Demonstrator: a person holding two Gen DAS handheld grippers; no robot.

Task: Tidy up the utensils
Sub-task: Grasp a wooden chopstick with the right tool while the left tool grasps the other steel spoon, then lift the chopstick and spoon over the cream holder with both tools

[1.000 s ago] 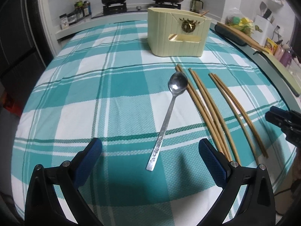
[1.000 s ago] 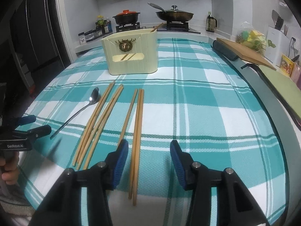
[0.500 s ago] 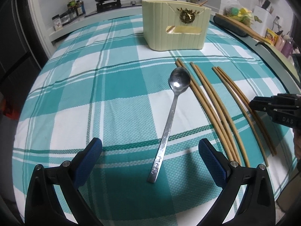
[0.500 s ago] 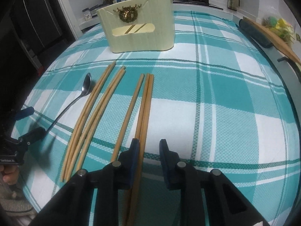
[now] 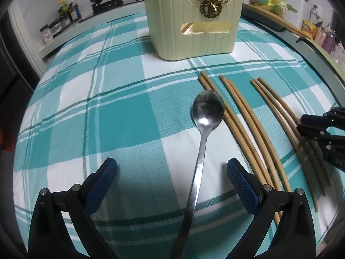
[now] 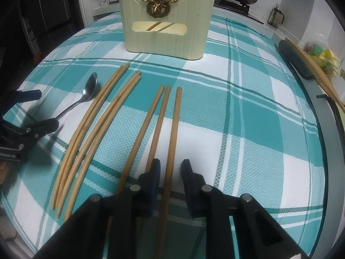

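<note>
Straddling the spoon [image 5: 201,151], your left gripper [image 5: 171,172] stands wide open; your right gripper [image 6: 170,169], narrowed, brackets one chopstick [image 6: 174,127] without touching; the holder [image 6: 166,23] sits at twelve o'clock.

Left gripper [image 5: 171,170] hangs pitched steeply down, jaws spread wide, blue pads [image 5: 101,185] well apart with nothing pressed between them. Across in the other view its black body shows at the left edge, a bit of hand beneath it. Right gripper [image 6: 170,173] also tilts steeply down, jaws narrow with a slim gap between the pads [image 6: 155,179]; whether they press on anything cannot be told. From the left view its black fingers poke in from the right edge.
</note>
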